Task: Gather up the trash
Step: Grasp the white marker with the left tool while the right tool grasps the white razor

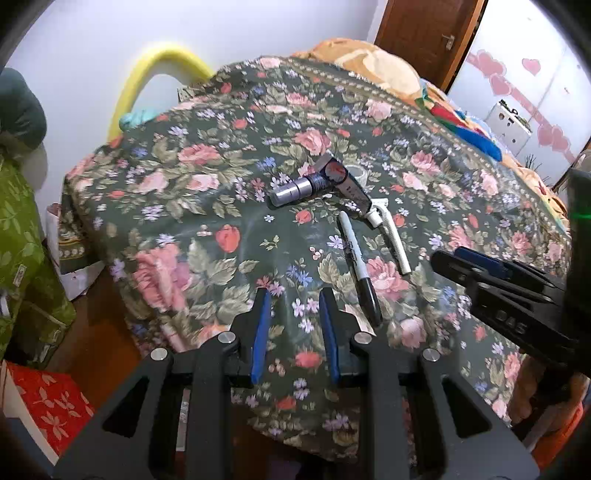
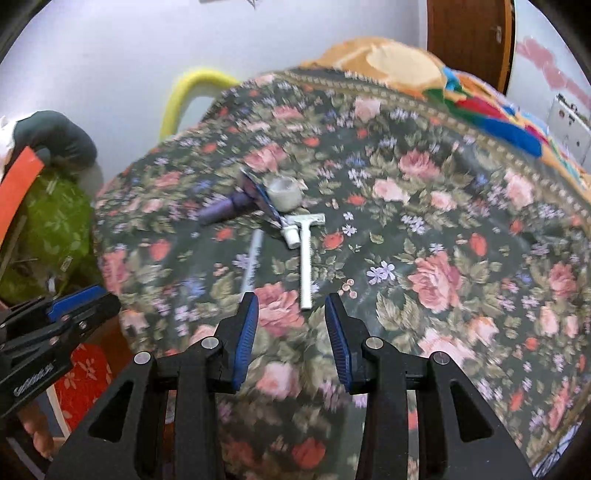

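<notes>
Trash cluster, mid-table [image 1: 177, 206]: marker [image 1: 360, 264], white razor [image 2: 306, 254], tube [image 1: 352, 186], tape roll [image 2: 284, 194], dark cylinder [image 1: 299, 190], touching or overlapping. Your left gripper [image 1: 291, 299] and right gripper [image 2: 291, 306] hover short, jaws apart, empty. Risk: the round marker rolls away, or one grab drags its neighbours.

Home bedroom. Floral bedsheet [image 1: 207, 155] covers a bed, orange patterned blanket [image 1: 373, 62] bunched at its far end. Wooden door [image 1: 424, 33] with lever handle, heart stickers [image 1: 495, 70] on the wall.
</notes>
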`<state>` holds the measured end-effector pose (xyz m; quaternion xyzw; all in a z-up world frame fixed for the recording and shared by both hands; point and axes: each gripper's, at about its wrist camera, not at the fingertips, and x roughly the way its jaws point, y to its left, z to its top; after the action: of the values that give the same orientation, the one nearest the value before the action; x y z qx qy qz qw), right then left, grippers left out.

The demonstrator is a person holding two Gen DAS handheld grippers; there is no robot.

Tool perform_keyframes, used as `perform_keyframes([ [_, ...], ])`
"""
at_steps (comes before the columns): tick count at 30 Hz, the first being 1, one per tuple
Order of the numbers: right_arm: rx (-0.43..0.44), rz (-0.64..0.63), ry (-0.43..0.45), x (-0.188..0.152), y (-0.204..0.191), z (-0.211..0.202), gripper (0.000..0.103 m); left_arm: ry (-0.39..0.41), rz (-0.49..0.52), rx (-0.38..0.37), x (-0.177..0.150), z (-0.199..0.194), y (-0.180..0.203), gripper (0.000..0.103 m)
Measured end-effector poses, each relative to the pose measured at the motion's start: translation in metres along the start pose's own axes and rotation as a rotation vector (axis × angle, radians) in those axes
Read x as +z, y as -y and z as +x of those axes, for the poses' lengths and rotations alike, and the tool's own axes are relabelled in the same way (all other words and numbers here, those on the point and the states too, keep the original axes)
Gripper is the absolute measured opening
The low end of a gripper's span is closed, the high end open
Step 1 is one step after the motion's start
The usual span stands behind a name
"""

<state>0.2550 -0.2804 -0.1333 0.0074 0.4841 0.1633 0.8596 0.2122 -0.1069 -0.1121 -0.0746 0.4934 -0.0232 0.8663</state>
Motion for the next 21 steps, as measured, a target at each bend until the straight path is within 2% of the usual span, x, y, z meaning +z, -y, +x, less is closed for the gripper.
perform_keyframes([
  [4,0.016,0.0,-0.03,0.008,0.008,0.036,0.033,-0.031,-0.022,-0.016,0.006,0.027,-0.002,0.026],
  [7,0.003,-0.008,-0.039,0.014,0.009,0.055,0.026,-0.046,-0.03,-0.028,0.007,0.04,-0.003,0.026],
  [11,-0.027,-0.05,-0.016,0.017,0.005,0.066,0.009,-0.061,-0.025,-0.044,0.01,0.055,0.001,0.026],
  [16,-0.037,-0.042,0.017,0.013,0.009,0.063,0.009,-0.065,-0.018,-0.078,0.016,0.066,0.017,0.026],
  [21,-0.053,0.011,0.05,0.003,0.026,0.041,0.009,-0.067,-0.004,-0.12,0.021,0.075,0.039,0.026],
])
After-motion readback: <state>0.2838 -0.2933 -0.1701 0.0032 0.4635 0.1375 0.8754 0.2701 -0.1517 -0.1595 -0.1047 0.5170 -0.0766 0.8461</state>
